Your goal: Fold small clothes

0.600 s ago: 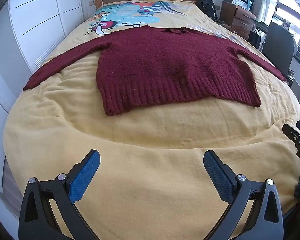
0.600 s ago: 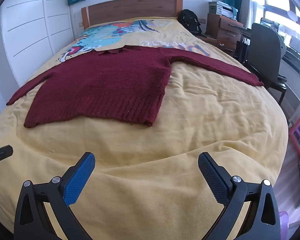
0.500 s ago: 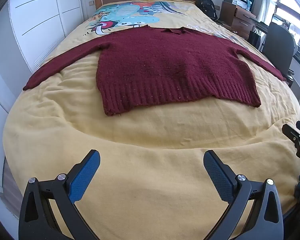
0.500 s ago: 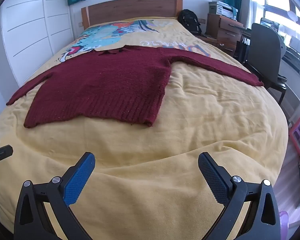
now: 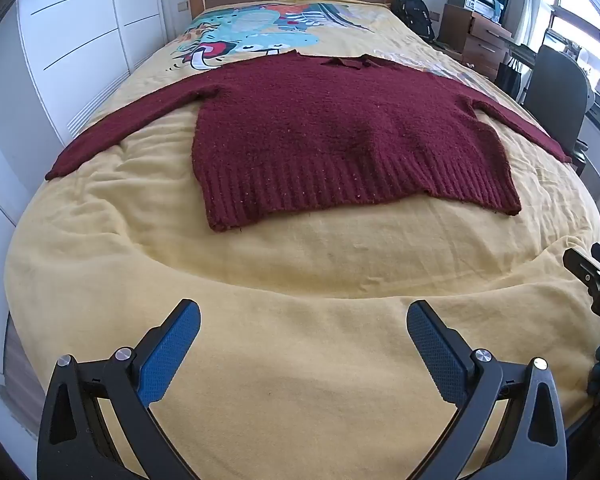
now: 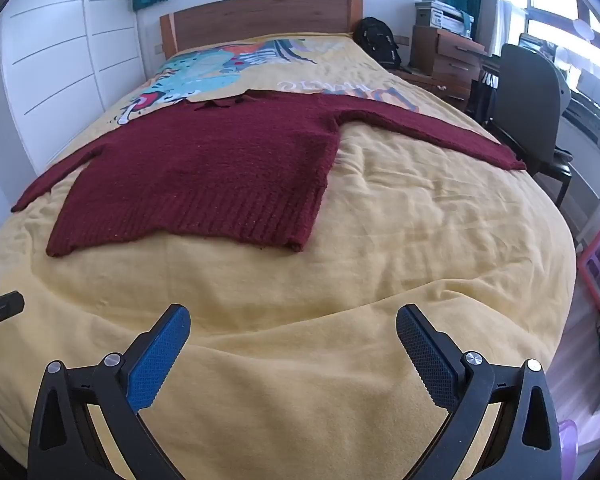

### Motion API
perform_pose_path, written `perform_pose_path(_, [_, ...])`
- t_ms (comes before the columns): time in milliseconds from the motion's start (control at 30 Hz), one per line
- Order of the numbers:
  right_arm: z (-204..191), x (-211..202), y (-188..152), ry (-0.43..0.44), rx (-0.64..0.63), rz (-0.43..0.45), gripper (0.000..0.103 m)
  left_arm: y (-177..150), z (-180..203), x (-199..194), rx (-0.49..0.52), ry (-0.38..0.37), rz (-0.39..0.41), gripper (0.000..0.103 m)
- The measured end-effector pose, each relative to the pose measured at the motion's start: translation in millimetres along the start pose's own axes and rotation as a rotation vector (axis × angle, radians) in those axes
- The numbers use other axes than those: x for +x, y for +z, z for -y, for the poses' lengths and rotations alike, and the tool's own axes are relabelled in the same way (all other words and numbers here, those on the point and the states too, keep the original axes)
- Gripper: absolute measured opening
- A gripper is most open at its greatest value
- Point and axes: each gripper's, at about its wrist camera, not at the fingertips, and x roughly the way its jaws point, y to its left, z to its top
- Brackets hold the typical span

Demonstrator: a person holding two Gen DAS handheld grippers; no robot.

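A ribbed, fuzzy maroon knit sweater (image 5: 340, 136) lies flat, sleeves spread, across mid-frame on the yellow bedspread (image 5: 300, 264). Left claw (image 5: 304, 344) and right claw (image 6: 294, 340) gape wide, empty, at lower frame, well apart from it.

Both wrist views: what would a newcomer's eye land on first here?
The dark red sweater spread flat, sleeves out, across the middle of the yellow bedspread. Next, the bright cartoon print near the wooden headboard. In front, the left hand-held gripper and the right hand-held gripper stand wide open over bare bedspread, short of the hem.
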Motion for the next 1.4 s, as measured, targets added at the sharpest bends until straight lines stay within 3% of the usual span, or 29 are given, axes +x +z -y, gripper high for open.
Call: perform_pose_path(1400, [2,10,5,0.015,0.014,-0.04,0.103,9,-4,5,-0.008,-0.055,-0.023,0.102])
